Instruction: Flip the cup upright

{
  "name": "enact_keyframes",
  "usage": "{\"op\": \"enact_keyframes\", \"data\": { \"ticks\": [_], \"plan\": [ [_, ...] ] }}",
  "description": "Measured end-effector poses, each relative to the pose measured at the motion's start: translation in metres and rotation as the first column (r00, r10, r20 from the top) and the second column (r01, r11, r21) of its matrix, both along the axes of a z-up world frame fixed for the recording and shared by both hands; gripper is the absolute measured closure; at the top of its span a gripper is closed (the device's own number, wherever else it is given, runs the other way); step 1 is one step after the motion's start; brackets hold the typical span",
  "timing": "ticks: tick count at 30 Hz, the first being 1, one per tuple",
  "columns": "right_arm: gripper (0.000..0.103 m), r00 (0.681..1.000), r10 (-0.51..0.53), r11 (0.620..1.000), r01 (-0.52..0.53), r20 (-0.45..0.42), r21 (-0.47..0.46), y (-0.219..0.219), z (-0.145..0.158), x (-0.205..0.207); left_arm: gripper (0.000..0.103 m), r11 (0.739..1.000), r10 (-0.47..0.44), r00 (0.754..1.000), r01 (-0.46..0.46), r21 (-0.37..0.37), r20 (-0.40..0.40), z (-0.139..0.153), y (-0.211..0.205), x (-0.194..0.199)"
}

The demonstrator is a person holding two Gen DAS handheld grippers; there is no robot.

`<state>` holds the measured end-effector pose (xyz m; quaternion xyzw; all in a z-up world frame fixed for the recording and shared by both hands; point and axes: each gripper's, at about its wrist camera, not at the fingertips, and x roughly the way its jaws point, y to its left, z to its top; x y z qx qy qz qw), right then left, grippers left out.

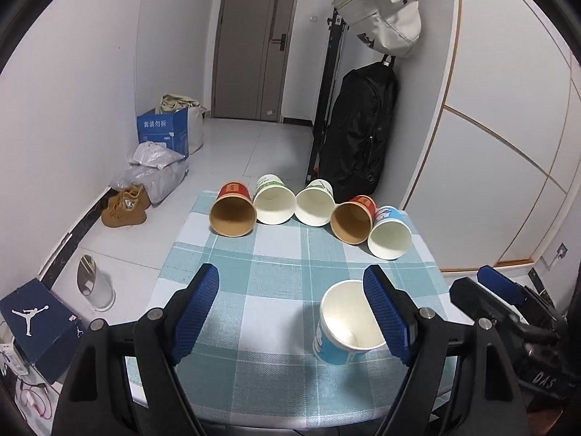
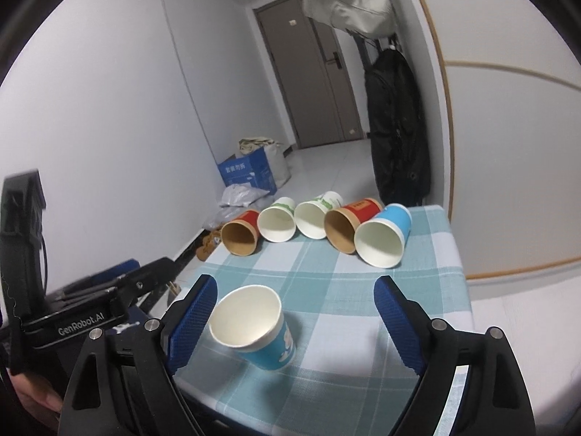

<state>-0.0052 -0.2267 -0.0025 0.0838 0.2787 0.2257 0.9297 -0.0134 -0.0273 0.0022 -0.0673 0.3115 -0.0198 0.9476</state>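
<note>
- Left gripper [image 1: 290, 312]: its blue-padded fingers stand wide apart and hold nothing. It hovers above the near part of the table [image 1: 276, 272].
- Right gripper [image 2: 295, 321]: its fingers also stand wide apart and grip nothing. The upright cup sits between them, close to the left pad; whether that pad touches the cup's rim cannot be told.
- Upright cup [image 2: 254, 327]: a blue paper cup with a white inside. It stands mouth-up on the checked cloth near the table's front edge. In the left wrist view it lies just beside the left gripper's right pad, partly hidden behind it.
- Row of cups: five paper cups lie on their sides along the far edge of the table, their mouths facing the cameras.
- Row order, left to right: a red cup [image 1: 232, 214] with a brown inside, a green-and-white cup [image 1: 274, 200], a second green-and-white cup [image 1: 315, 203], a second red cup [image 1: 354, 219], and a lying blue cup [image 1: 390, 232].
- The cups in the row lie close together; the second red cup and the lying blue cup appear to touch.
- Table covering: a teal and white checked cloth.
- Surroundings: a black bag [image 1: 359, 127] leans against the wall behind the table, and a pale backpack [image 1: 385, 14] hangs above it.
</note>
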Motion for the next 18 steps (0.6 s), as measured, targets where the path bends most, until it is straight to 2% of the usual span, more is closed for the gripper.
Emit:
{"op": "enact_keyframes", "data": {
  "ticks": [3, 7, 11, 18],
  "plan": [
    [0.014, 0.999, 0.005, 0.999, -0.003, 0.037, -0.035, 0.004, 0.002, -0.008, 0.024, 1.0, 0.006, 1.0, -0.006, 0.015, -0.012, -0.003, -0.004, 0.003],
    [0.013, 0.998, 0.009, 0.997, -0.004, 0.059, -0.082, 0.005, 0.002, -0.013, 0.025, 1.0, 0.014, 1.0, -0.014, -0.001, -0.028, -0.005, -0.003, 0.004],
    [0.012, 0.998, -0.015, 0.998, 0.018, 0.054, -0.054, -0.003, 0.002, -0.011, 0.025, 1.0, 0.026, 0.999, -0.027, -0.012, -0.032, -0.004, 0.0, 0.004],
    [0.012, 0.998, -0.013, 0.999, 0.015, 0.053, -0.044, -0.004, 0.002, -0.011, 0.025, 1.0, 0.012, 1.0, -0.011, 0.017, -0.029, -0.005, -0.008, 0.003]
  ]
}}
